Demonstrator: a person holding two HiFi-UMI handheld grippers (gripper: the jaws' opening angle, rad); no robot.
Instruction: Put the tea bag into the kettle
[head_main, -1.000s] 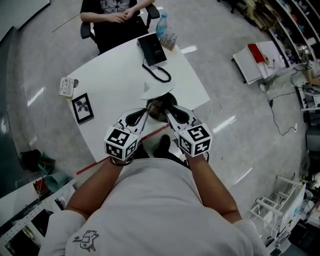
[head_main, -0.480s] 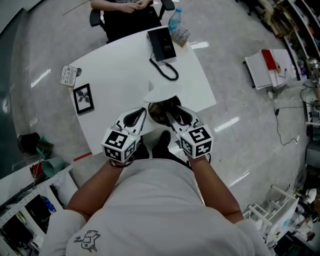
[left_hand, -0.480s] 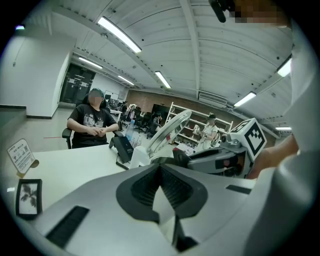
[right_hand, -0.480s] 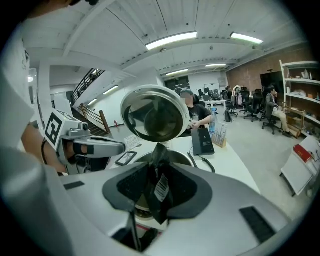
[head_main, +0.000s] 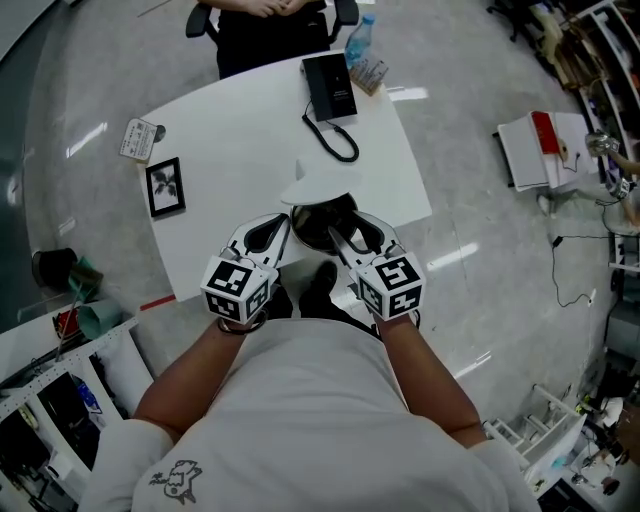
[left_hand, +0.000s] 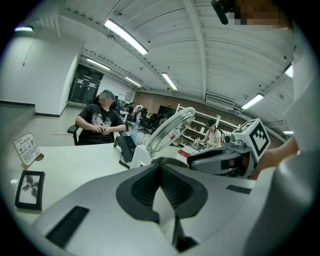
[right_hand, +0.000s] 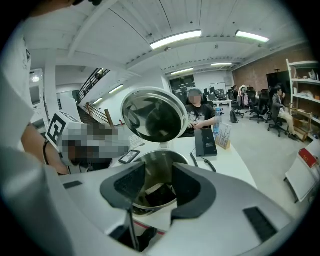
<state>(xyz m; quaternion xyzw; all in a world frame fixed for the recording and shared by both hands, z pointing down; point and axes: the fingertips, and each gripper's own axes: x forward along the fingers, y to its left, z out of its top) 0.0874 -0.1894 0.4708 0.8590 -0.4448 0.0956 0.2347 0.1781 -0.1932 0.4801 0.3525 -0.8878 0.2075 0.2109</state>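
The steel kettle (head_main: 322, 222) stands at the near edge of the white table (head_main: 230, 150), its lid (head_main: 318, 187) tipped up and back. In the right gripper view the tea bag (right_hand: 156, 191), dark with a pale tag, lies inside the kettle (right_hand: 159, 165) below the mirror-like lid (right_hand: 152, 116). My right gripper (right_hand: 160, 180) hangs just above the kettle's mouth; its jaws are opening and nothing is between the pads. My left gripper (left_hand: 161, 167) is shut and holds nothing, just left of the kettle (left_hand: 167, 150). Both grippers, left (head_main: 270, 238) and right (head_main: 348, 238), flank the kettle.
A black desk phone (head_main: 330, 85) with a coiled cord, a water bottle (head_main: 358, 40), a small picture frame (head_main: 163, 187) and a card (head_main: 137, 140) lie farther back on the table. A person (head_main: 270, 15) sits at the far side. The table's near edge runs under my grippers.
The right gripper's jaws have spread apart above the kettle mouth. Both grippers have stayed beside the kettle, and the head view has shifted slightly.
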